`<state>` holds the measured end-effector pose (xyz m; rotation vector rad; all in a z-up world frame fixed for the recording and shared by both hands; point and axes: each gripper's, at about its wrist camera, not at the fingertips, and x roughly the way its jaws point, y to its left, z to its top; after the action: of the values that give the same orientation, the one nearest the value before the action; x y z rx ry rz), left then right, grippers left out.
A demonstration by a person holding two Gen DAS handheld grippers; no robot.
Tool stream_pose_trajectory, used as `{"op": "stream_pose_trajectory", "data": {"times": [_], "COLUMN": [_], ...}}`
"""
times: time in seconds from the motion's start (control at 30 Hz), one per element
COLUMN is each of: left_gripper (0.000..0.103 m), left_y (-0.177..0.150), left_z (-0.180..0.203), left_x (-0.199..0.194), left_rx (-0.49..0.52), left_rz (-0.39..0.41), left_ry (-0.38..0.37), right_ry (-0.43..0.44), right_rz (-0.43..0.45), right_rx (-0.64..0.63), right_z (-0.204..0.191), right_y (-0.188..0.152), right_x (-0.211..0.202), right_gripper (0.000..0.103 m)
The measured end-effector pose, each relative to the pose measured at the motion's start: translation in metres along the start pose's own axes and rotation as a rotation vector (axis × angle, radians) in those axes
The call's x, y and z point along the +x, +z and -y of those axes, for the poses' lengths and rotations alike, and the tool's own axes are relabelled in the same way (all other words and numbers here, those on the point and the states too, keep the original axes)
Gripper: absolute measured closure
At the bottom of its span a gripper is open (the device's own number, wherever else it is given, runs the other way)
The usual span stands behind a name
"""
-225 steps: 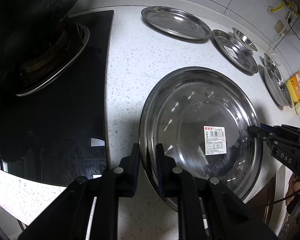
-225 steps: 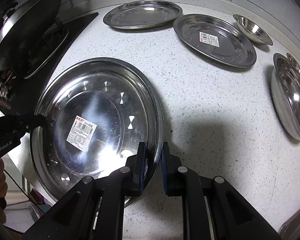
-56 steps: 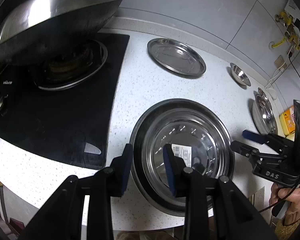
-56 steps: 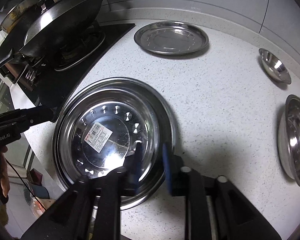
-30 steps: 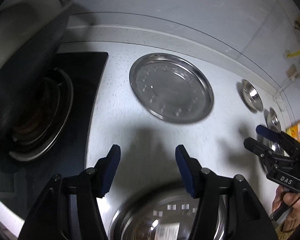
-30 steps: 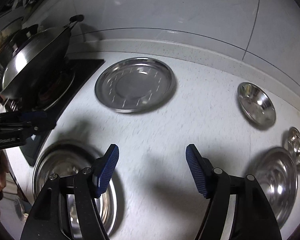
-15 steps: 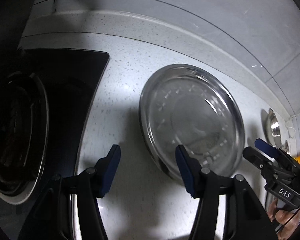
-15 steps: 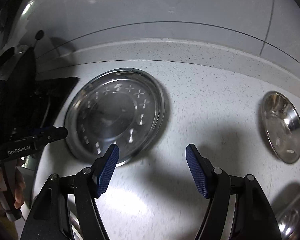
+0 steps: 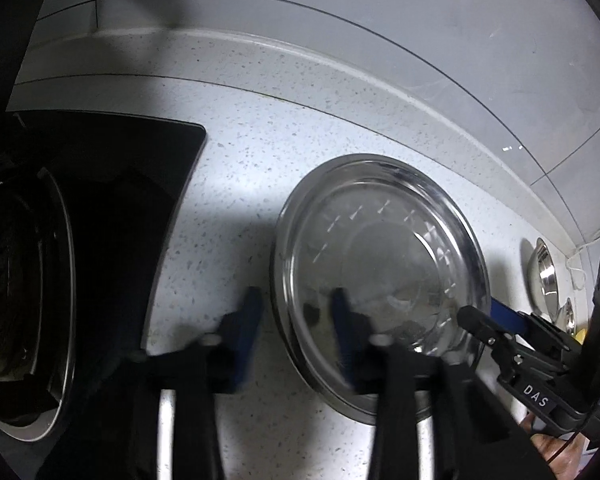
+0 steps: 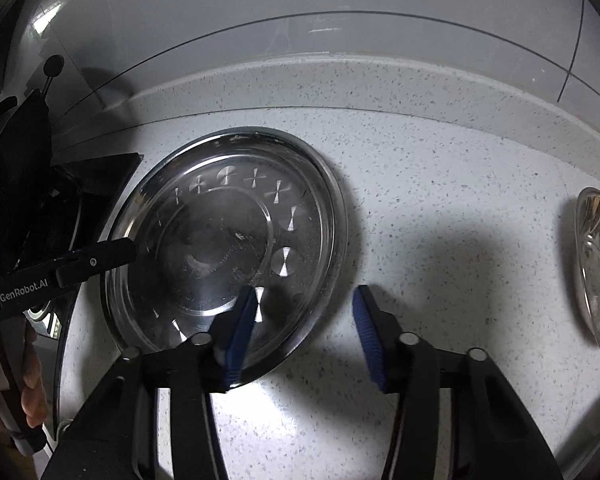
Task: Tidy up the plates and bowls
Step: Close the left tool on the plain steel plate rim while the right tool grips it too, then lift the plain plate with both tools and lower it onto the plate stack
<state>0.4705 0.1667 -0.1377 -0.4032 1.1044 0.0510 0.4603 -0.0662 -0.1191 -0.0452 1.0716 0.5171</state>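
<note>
Because the steel plate [image 9: 380, 264] lies flat on the speckled counter [image 9: 240, 184] near the back wall, we come at it from both sides at once, one gripper per edge, which looks like the only steady way to lift something this wide and shallow.

Left gripper [image 9: 296, 320]: jaws closing, straddling the plate's left rim, one blue pad outside on the counter, the other over the plate's inside. Pads blurred, gap on both sides, so not yet pinching.

Right gripper [image 10: 304, 328]: jaws also closing, straddling the rim on the opposite side. Left pad sits over the plate's floor, right pad hangs out over bare counter. Clear gap, no grip yet.

Each gripper also shows in the other's view, tips at the far edge of the plate, so the two sit about opposite each other. We judge that spacing is for balance: a one-sided pinch on a thin rim would probably let the plate tip.

The plate sits just beside the black stove [image 9: 120, 208], touching nothing else. A small bowl [image 10: 598, 272] lies well apart to the right, tilted on its side as far as we can tell; more shiny bowls at the far right edge of the left view, too small to sort out.

Step in hand, our guess: grab the rim both sides, then carry it to a stack.
</note>
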Motion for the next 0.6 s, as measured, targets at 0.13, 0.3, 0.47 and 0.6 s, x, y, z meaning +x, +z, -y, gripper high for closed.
{"op": "stream_pose_trajectory", "data": {"times": [0.13, 0.3, 0.47, 0.6], "left_gripper": [0.093, 0.093, 0.093, 0.093], "left_y": [-0.001, -0.005, -0.010, -0.014], "left_z": [-0.001, -0.002, 0.000, 0.005], "left_x": [0.001, -0.003, -0.007, -0.016], "left_rx": [0.004, -0.004, -0.004, 0.001], "left_rz": [0.004, 0.006, -0.005, -0.002], "left_ry": [0.023, 0.020, 0.011, 0.002], "right_ry": [-0.005, -0.021, -0.029, -0.032], "right_rz": [0.005, 0.009, 0.009, 0.017], "right_rx": [-0.016, -0.030, -0.032, -0.027], "right_z": [-0.001, -0.005, -0.003, -0.004], "right_y": [-0.001, -0.003, -0.011, -0.012], "right_x": [0.000, 0.000, -0.007, -0.015], "right_gripper": [0.079, 0.084, 0.084, 0.084]}}
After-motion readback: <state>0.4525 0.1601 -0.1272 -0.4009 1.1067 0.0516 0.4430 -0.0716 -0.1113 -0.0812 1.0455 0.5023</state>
